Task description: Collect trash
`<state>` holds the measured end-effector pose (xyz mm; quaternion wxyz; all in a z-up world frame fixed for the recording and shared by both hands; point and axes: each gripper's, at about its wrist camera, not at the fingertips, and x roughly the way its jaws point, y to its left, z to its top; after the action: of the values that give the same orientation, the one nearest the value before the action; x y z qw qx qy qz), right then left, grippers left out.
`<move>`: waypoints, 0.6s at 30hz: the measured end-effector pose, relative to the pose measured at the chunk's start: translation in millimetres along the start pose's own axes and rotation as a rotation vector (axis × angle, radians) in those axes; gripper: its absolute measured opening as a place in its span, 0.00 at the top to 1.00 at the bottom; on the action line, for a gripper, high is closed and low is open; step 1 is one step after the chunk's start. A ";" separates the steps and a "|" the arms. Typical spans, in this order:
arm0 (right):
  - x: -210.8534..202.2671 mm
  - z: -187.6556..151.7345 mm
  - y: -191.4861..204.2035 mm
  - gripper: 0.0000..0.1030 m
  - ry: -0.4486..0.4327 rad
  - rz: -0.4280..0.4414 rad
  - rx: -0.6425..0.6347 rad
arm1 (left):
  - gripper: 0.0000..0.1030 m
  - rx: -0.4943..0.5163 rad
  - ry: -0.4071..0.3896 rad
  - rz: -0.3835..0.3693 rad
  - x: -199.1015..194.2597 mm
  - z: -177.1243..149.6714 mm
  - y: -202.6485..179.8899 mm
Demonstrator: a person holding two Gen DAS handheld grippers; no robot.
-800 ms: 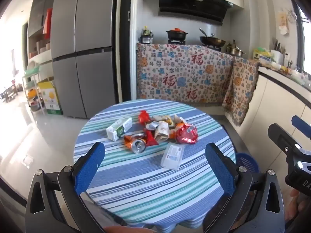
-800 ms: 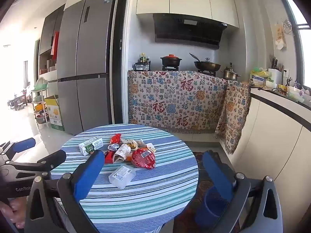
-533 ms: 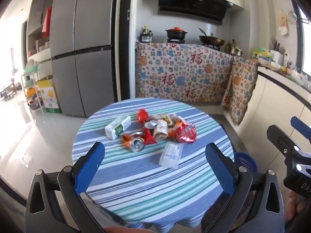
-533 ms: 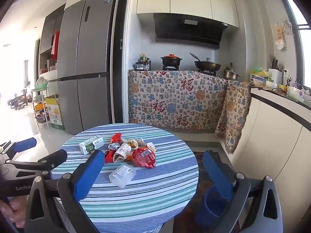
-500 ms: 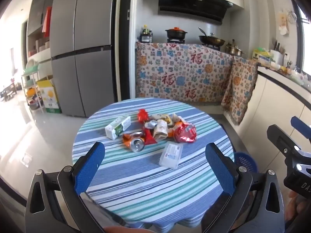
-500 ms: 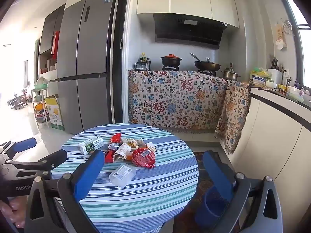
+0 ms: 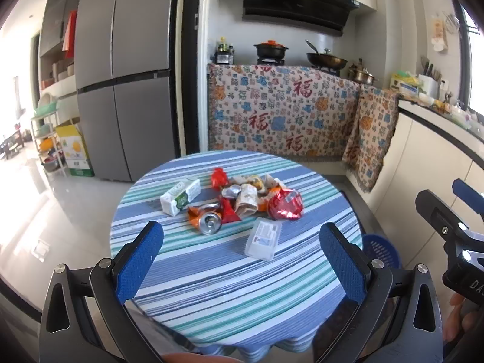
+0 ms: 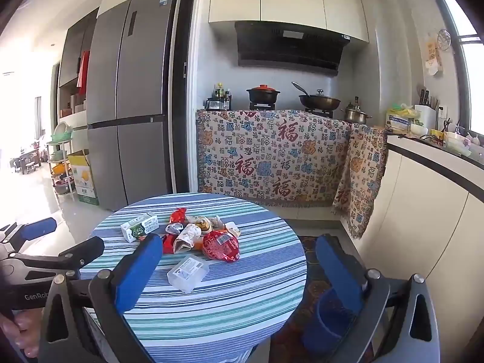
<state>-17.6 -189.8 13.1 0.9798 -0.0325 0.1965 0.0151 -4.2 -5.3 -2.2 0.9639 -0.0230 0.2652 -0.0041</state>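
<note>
Blue-padded left gripper (image 7: 242,252) and right gripper (image 8: 237,267) both spread wide, empty, hovering short of striped round table (image 7: 211,290). Trash pile (image 7: 242,202) mid-table, untouched; clear plastic box (image 7: 262,238) nearest. Blue basket (image 7: 381,249) on floor beside table, likely bin. Step: approach; next, descend, pinch one item.

Home kitchen, fridge (image 8: 133,96), range hood (image 8: 290,45), wok (image 8: 319,100)

round striped table (image 7: 211,275) – milk carton (image 7: 180,196), crushed can (image 7: 208,220), clear box (image 7: 263,238), wrappers (image 7: 257,196) on it.
</note>
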 end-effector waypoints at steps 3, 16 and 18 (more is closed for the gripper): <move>0.1 0.6 -0.4 0.00 0.001 0.001 0.001 | 0.00 0.001 0.001 0.000 0.2 0.2 -0.5; -0.6 1.7 3.0 0.00 -0.003 -0.002 0.001 | 0.00 0.004 0.003 -0.003 -0.4 0.9 -2.6; -1.3 2.0 3.5 0.00 -0.005 -0.002 0.001 | 0.00 0.003 0.003 -0.003 -0.4 1.0 -2.4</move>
<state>-18.2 -186.2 15.2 0.9803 -0.0322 0.1943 0.0142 -4.0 -7.6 -1.0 0.9636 -0.0221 0.2663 -0.0059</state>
